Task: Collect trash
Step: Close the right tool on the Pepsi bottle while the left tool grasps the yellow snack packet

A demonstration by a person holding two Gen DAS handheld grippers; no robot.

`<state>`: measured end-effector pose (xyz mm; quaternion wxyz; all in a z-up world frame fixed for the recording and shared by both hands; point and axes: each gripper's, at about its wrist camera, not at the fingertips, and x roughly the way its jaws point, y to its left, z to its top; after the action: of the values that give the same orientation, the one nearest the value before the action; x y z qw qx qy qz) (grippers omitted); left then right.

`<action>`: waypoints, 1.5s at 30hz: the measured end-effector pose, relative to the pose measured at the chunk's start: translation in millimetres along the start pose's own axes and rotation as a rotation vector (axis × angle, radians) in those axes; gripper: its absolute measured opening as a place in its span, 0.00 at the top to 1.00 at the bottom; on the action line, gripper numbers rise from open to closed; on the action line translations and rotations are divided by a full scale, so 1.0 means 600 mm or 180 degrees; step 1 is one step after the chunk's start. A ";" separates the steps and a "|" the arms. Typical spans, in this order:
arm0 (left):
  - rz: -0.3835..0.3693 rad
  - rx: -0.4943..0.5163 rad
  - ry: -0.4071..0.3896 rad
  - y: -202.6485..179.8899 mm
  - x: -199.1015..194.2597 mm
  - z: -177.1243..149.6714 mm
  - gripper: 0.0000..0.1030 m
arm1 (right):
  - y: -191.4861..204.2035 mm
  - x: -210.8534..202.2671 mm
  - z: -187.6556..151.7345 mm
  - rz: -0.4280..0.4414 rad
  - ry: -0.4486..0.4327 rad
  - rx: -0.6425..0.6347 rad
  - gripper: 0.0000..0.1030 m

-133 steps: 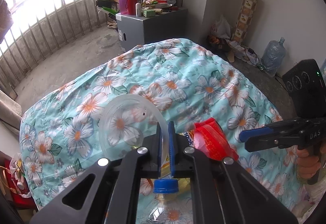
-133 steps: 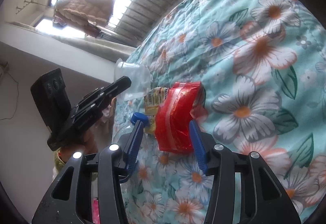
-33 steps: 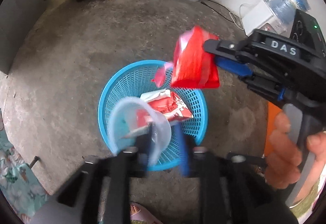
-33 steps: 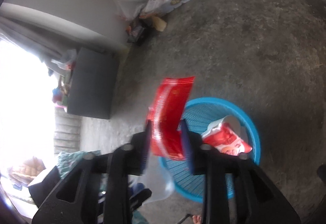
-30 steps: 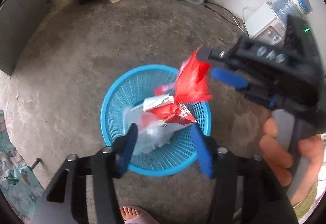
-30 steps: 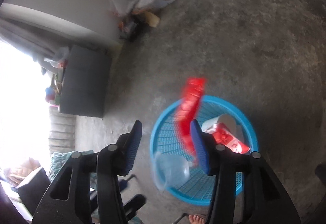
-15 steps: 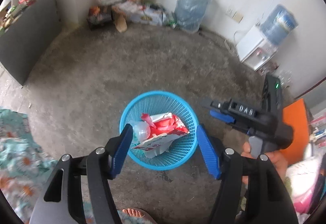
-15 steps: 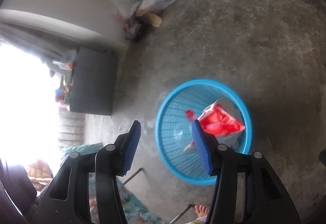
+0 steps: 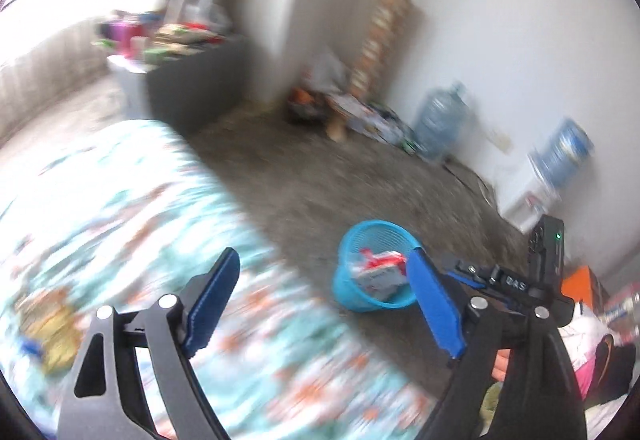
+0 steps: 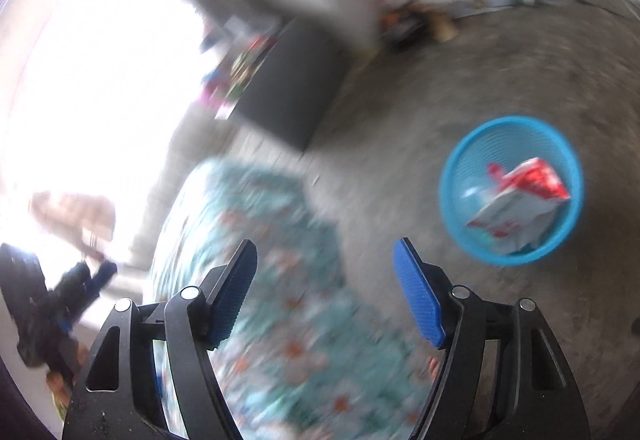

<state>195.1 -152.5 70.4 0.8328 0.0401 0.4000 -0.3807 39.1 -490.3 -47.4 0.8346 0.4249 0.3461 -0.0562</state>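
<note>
Both views badly motion-blurred. Concrete floor point(image 9: 320, 175) fills the room's middle. Bed point(image 9: 120, 224) w/ teal flowered cover takes the lower left of the left wrist view, and sits low-centre in the right wrist view. Dark grey cabinet point(image 9: 192, 87) stands beyond the bed near the bright window, cluttered on top; items too smeared to name. Two big water jugs point(image 9: 440, 119) stand along the white wall, w/ a pile of boxes and bags beside them.

Blue basket point(image 10: 456, 175) stands on the floor, apart from the bed. Trash is inside it: a red-and-white wrapper point(image 10: 520, 195) on top, plus something clear underneath, hard to make out.

Left gripper point(image 9: 324, 304): jaws wide apart and have just been opening, nothing between them; bed and basket show through the gap. Right gripper point(image 10: 324, 292): jaws also apart, just been opening, nothing held. Basket lies off to the right of its blue fingers point(image 10: 416, 292).

Something yellowish w/ a blue bit lies on the bed at far left of the left wrist view, too blurred to tell.
</note>
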 end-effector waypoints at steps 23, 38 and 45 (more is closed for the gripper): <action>0.1726 -0.1850 -0.0478 0.402 -0.352 -0.395 0.16 | 0.417 0.247 -0.310 0.1164 0.2122 -0.0971 0.32; 0.1755 -0.2180 -0.0585 0.457 -0.387 -0.459 0.16 | 0.566 0.390 -0.431 0.1288 0.2519 -0.0960 0.42; 0.1458 -0.2106 -0.0565 0.438 -0.349 -0.417 0.16 | 0.510 0.351 -0.378 0.1493 0.2642 -0.0780 0.46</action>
<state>129.1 252.3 -15.5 0.8952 -0.1749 0.4082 -0.0383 196.5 -84.8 -64.5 0.6602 0.3766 0.5485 0.3485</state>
